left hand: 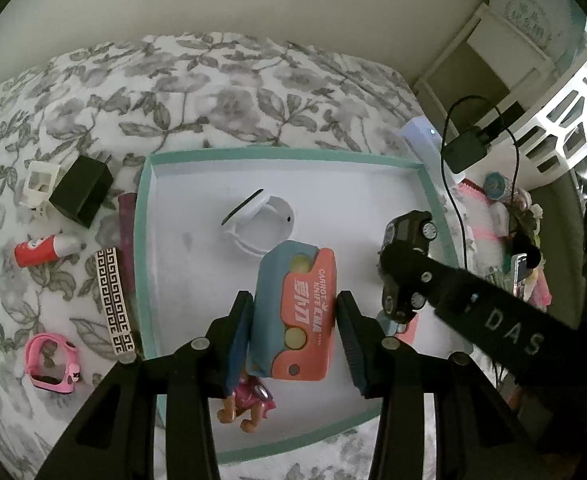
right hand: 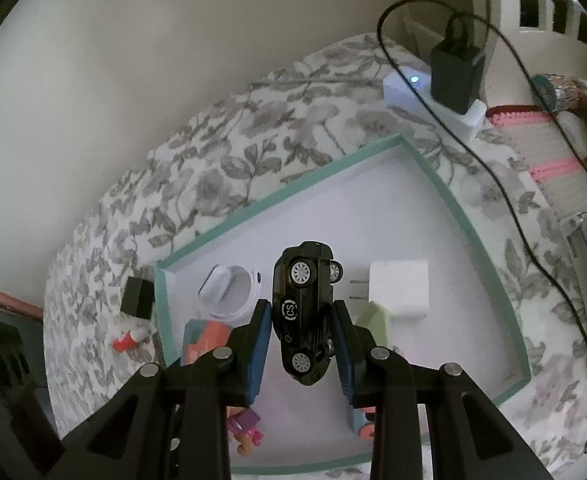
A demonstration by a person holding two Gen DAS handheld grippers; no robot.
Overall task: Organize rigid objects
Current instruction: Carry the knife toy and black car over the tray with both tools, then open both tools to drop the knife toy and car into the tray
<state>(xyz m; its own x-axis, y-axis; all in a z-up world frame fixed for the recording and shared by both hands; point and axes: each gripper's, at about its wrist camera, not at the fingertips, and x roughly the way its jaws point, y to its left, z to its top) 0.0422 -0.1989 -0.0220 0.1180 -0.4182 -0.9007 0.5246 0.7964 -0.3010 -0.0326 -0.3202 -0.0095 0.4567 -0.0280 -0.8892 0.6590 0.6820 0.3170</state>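
the left gripper (left hand: 295, 312) is clamped on a blue and orange carrot knife box (left hand: 293, 312), one pad on each long side. it hangs over the white floor of a big tray with a teal rim (left hand: 277, 157). the tray sits on a bed cover with grey leaves (left hand: 213, 80).

the right gripper (right hand: 303, 320) is squeezing a small black toy car (right hand: 303, 312). the car is turned on its side, so its wheels face the camera. it hangs above the tray too, and in the left view it is just beside the box.

inside the tray lie a white watch (left hand: 257, 220), a white plug block (right hand: 399, 288) with its prongs pointing to the left in the picture, and a little doll in pink (left hand: 249, 404) near the front rim.

outside the tray, on the bed cover, are a black cube (left hand: 81, 190), a small white frame thing (left hand: 39, 184), a red and white tube (left hand: 43, 250), a black and white patterned strip (left hand: 115, 300) touching the tray's left wall, and a pink watch (left hand: 51, 362).

past the far corner of the tray a black charger (right hand: 455, 76) is plugged into a white power strip (right hand: 403, 84), and its cable (right hand: 505, 200) runs along the bed cover.
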